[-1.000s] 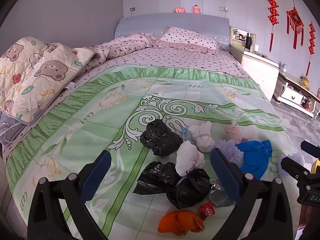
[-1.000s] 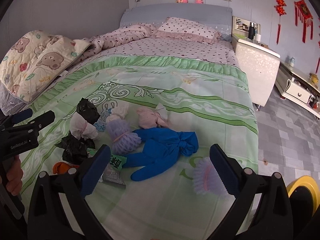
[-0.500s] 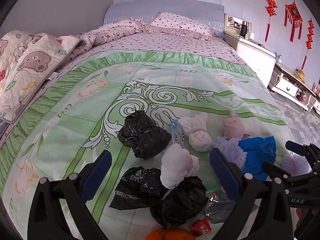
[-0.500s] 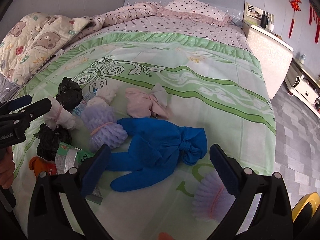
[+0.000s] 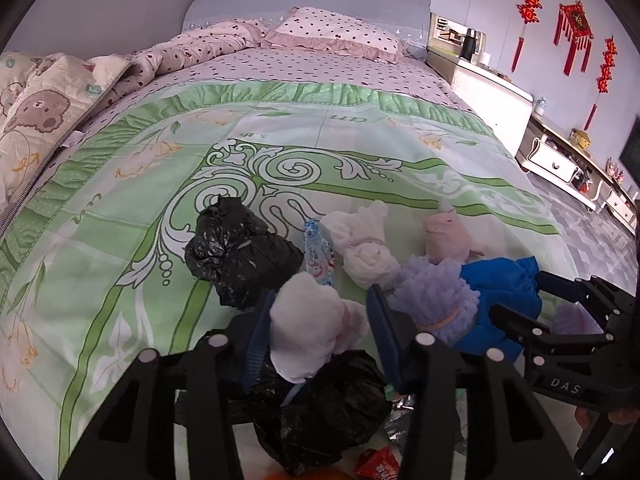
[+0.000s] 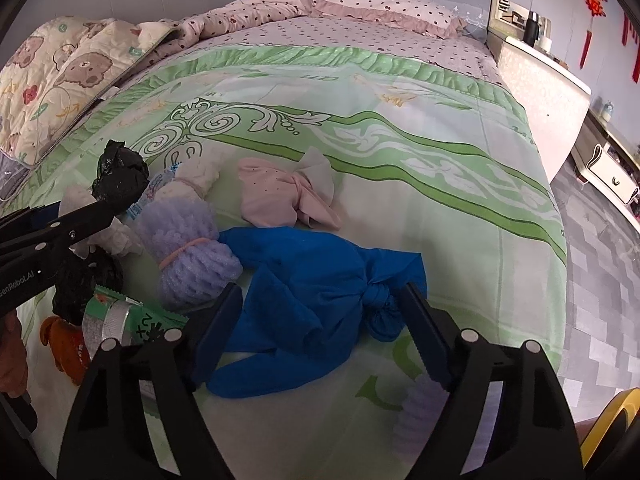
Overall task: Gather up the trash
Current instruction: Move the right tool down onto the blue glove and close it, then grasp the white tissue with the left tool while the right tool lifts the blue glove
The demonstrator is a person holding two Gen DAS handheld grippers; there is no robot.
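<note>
Grasp step: left gripper (image 5: 320, 332) jaws had just been closing around the white wad (image 5: 312, 328), right gripper (image 6: 320, 320) jaws around the blue bundle (image 6: 316, 280), contact unclear; next, pinch firmly and lift.

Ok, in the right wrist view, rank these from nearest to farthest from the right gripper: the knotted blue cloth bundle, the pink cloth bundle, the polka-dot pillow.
1. Knotted blue cloth bundle: between the fingers of the right gripper, whose jaws have just been closing.
2. Pink cloth bundle: just beyond it, mid-bed.
3. Polka-dot pillow: far end, by the headboard.
</note>
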